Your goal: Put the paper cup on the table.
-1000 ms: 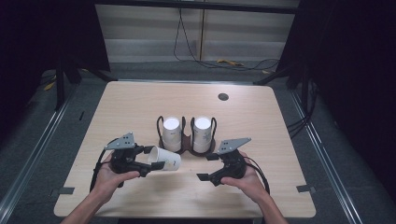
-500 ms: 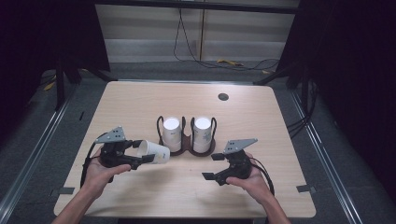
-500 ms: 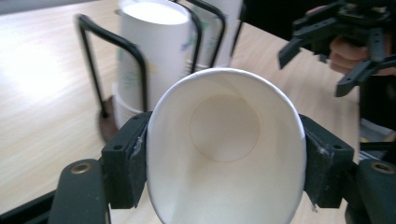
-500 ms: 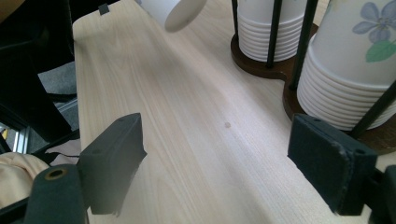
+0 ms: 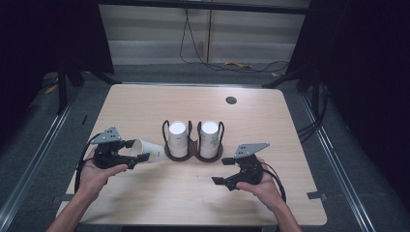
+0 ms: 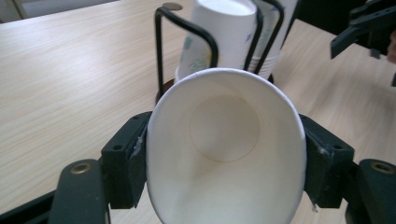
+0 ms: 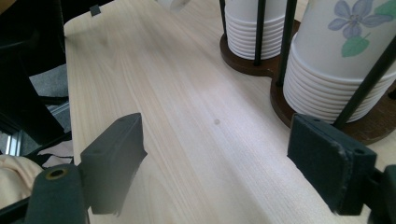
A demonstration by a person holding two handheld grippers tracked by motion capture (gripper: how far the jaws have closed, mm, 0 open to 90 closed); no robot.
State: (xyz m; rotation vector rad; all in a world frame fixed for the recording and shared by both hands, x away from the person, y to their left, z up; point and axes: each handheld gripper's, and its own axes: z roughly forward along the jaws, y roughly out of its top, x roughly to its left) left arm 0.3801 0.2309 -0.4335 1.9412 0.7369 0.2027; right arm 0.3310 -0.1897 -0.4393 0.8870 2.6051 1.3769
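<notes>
One paper cup (image 5: 146, 150) lies clamped on its side in the left gripper (image 5: 137, 157), its long axis pointing toward the cup holder (image 5: 193, 151) just beyond, above the surface (image 5: 270, 121). The right gripper (image 5: 223, 171), jaws spread and empty, waits near the holder's other stack. The cup's base is hidden from the left gripper view.

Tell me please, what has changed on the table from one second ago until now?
The left gripper, shut on the white paper cup, carried it to the left, away from the dark wooden cup holder, and a little farther from the person. The right gripper shifted slightly right, with its jaws open. The holder, its two stacks of paper cups and the light wooden table stayed where they were.
</notes>
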